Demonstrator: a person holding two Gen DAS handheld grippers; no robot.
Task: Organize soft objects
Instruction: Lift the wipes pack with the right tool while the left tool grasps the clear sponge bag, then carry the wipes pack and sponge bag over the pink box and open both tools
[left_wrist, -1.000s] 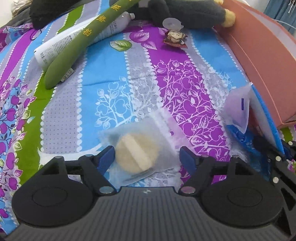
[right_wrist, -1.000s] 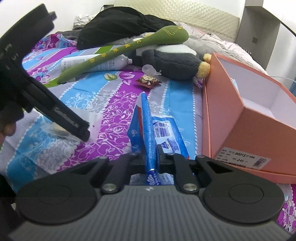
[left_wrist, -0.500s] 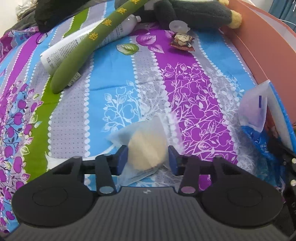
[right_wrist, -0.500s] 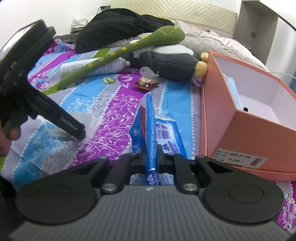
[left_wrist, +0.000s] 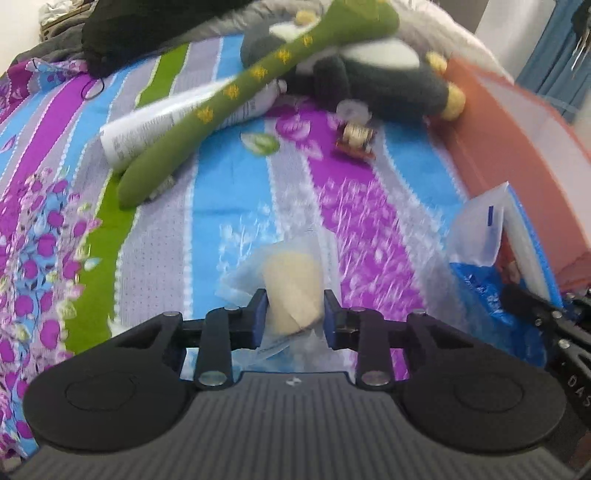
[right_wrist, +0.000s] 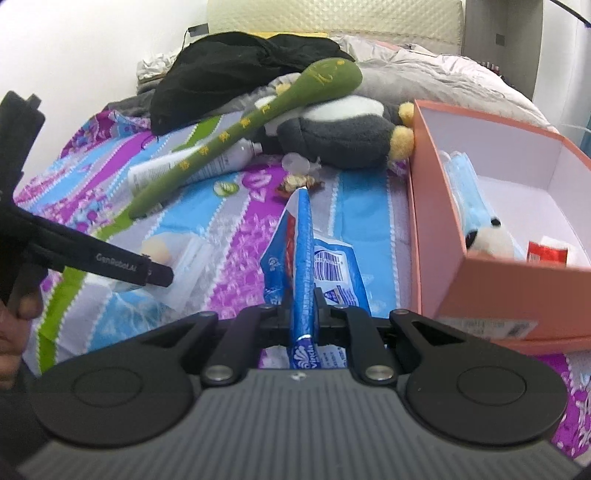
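Between the right hand-held gripper's clamped jaws, the blue packet points edge-on away.

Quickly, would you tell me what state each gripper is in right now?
Left gripper: its jaws have just been closing; now shut on the bagged powder puff.
Right gripper: shut on the blue tissue pack.

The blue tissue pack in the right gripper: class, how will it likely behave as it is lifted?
The blue tissue pack is pinched thin in the right gripper, so it is probably soft and squashy. Its loose part droops aside, so expect flopping. The glossy film may be slippery.
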